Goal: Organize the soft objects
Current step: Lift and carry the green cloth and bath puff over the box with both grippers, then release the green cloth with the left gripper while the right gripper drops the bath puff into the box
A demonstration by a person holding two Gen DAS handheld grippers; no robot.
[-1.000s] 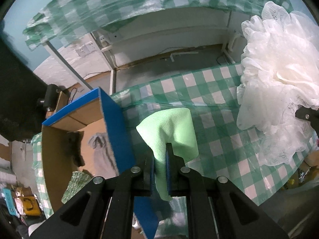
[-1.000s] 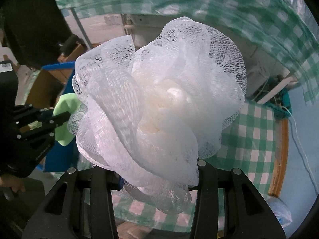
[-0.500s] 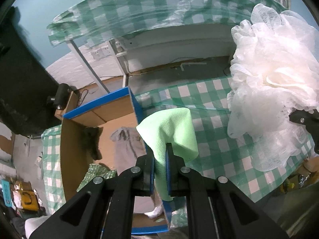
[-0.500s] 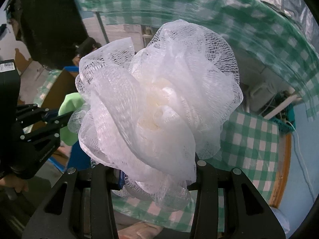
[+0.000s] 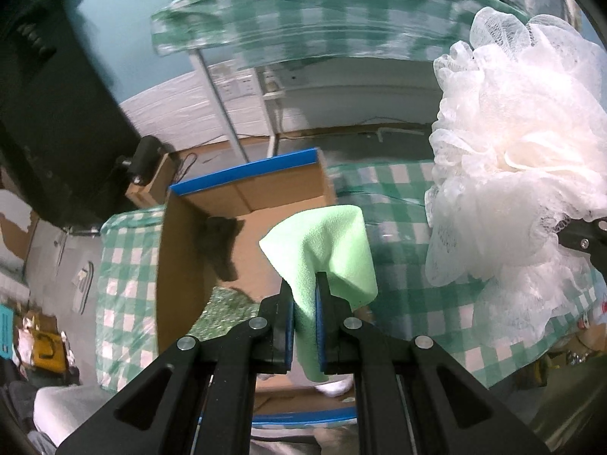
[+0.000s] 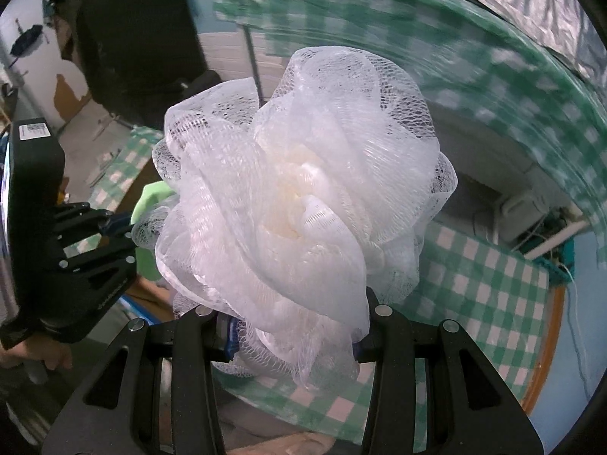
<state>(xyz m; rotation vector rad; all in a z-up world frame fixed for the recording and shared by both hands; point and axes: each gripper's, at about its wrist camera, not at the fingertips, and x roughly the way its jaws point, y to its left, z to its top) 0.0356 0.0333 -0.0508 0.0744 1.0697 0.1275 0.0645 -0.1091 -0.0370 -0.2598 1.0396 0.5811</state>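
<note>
the left gripper [image 5: 304,292] has its fingers [image 5: 287,322] squeezed tight on a green cloth [image 5: 322,246], which hangs in the air over the open cardboard box [image 5: 242,197] with blue edges. the right gripper [image 6: 292,337] has its fingers pressed into a big white net puff [image 6: 299,197] and holds it up above the desk [image 6: 493,284] with the green and white checked cover. inside the box there is a dark soft thing [image 5: 222,242] and a green speckled thing [image 5: 224,311].

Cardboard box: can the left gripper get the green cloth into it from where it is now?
Probably yes. The left gripper, shut on the green cloth, hangs over the cardboard box, whose top is open. The white mesh loofah sits off to the right, not between them.
</note>
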